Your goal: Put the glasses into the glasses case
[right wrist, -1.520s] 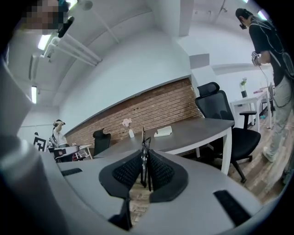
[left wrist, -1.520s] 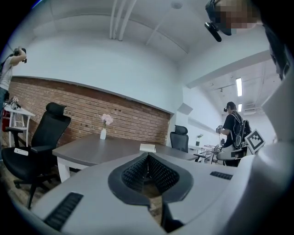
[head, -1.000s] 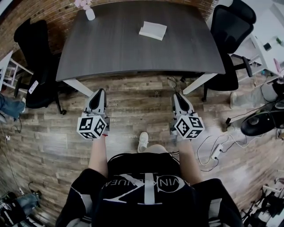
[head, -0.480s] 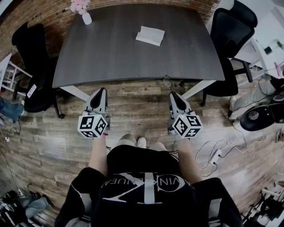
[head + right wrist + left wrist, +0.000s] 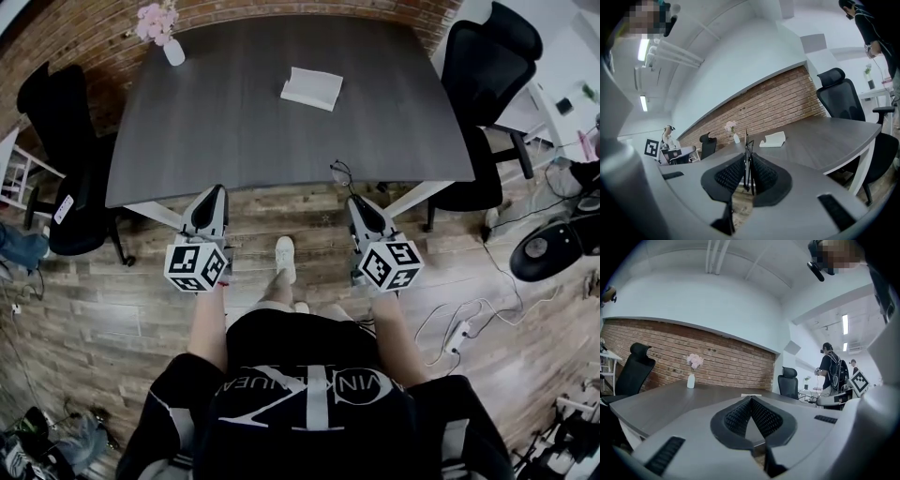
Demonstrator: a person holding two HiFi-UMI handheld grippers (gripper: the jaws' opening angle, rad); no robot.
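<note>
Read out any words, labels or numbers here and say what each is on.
"VIN K": white print on the person's black shirt, a fragment; rest unreadable.
White tag on the black chair: too small to read.
Cubes on the left gripper and right gripper: square patterns, no words.

A dark grey table (image 5: 234, 122) stands on a plank floor (image 5: 94, 281), with a white vase (image 5: 174, 52) of pink flowers at its far left corner (by the brick wall (image 5: 84, 28)). A black chair (image 5: 66, 131) stands to its left and another chair (image 5: 487, 66) to its right.
</note>
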